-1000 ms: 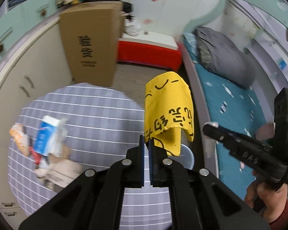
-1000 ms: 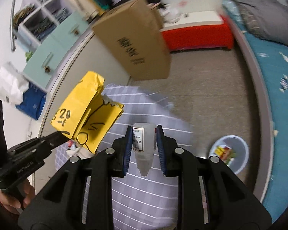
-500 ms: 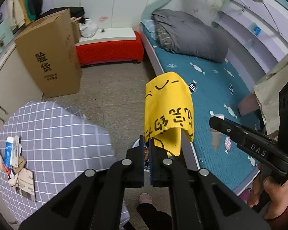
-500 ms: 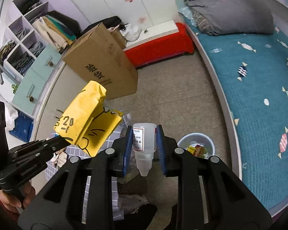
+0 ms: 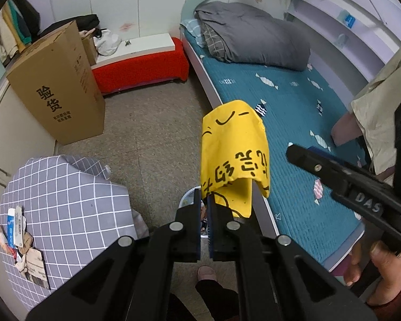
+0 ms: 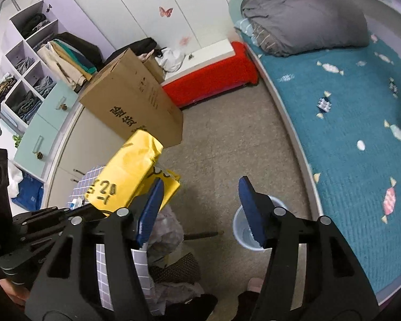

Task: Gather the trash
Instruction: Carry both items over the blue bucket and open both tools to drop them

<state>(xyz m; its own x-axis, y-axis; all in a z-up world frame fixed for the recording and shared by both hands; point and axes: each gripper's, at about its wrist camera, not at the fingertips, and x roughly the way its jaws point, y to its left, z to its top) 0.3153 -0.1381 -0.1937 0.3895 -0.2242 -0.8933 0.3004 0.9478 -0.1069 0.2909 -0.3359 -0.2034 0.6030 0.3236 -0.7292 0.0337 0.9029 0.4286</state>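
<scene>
Fig: L gripper (image 5: 204, 208) clamped on crumpled yellow paper bag (image 5: 234, 157) | R gripper (image 6: 200, 208) jaws just opening, nothing between | small pale plastic bin (image 6: 239, 220) on floor below | tip: centre bag over bin, then release.

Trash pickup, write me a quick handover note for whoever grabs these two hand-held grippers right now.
Left hand-held gripper: shut on the yellow bag, held up over the floor near the bed.
Right hand-held gripper: open and empty; its jaws have just been opening, and the small white bottle it carried is gone from them, not visible now.
Bin: on the floor by the bed edge, right below the right gripper.
Left to do: drop the yellow bag in the bin, then clear the wrappers and paper scraps on the checked table.
</scene>
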